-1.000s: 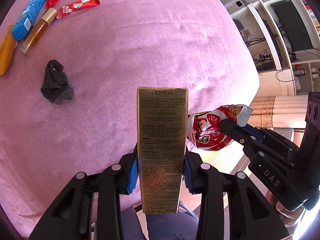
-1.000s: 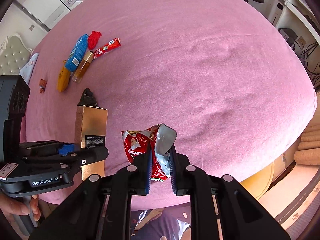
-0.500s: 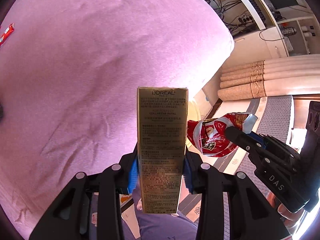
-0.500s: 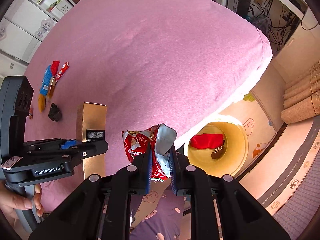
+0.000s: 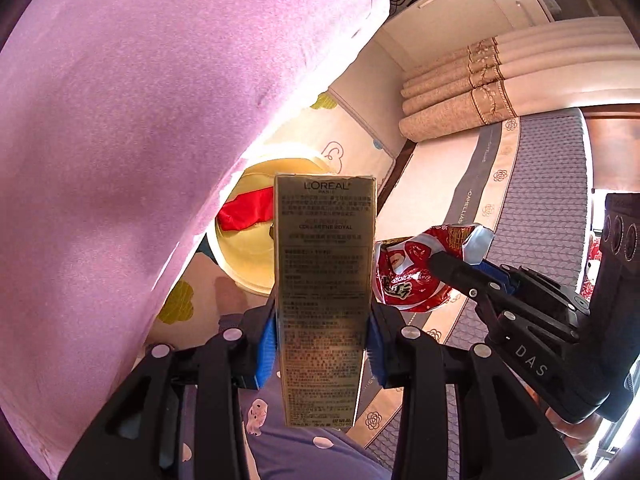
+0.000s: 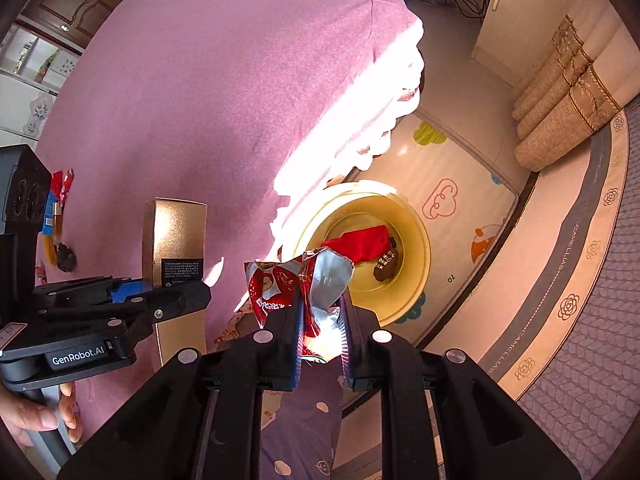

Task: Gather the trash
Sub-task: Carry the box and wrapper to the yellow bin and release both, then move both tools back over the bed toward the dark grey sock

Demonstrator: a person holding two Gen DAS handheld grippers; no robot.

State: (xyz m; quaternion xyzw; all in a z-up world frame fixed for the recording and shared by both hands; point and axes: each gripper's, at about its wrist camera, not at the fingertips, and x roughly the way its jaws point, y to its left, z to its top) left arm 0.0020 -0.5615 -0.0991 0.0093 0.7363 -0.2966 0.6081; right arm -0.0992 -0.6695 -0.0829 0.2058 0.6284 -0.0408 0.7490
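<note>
My left gripper [image 5: 322, 344] is shut on a tall gold L'Oreal carton [image 5: 325, 280], held upright; the same carton [image 6: 176, 240] shows in the right wrist view. My right gripper [image 6: 320, 340] is shut on a crumpled red snack wrapper [image 6: 296, 284], also seen as the wrapper [image 5: 412, 272] beside the carton. Both hang past the edge of the pink bed [image 6: 200, 100], near a yellow bin [image 6: 412, 248] on the floor. In the bin lie a red packet [image 6: 360, 244] and a small brown item [image 6: 386, 268]. The carton hides part of the bin [image 5: 244, 256] in the left wrist view.
More wrappers and a dark clump [image 6: 66, 258] lie far left on the bed. Rolled beige curtains [image 5: 460, 100] and a grey patterned rug [image 5: 536, 200] are on the right. A play mat [image 6: 448, 184] covers the floor around the bin. A hand [image 6: 36, 412] holds the left gripper.
Both grippers have swept off the pink bed toward its edge, each still holding its item. The yellow bin has come into view and now sits just beyond the carton and wrapper.
</note>
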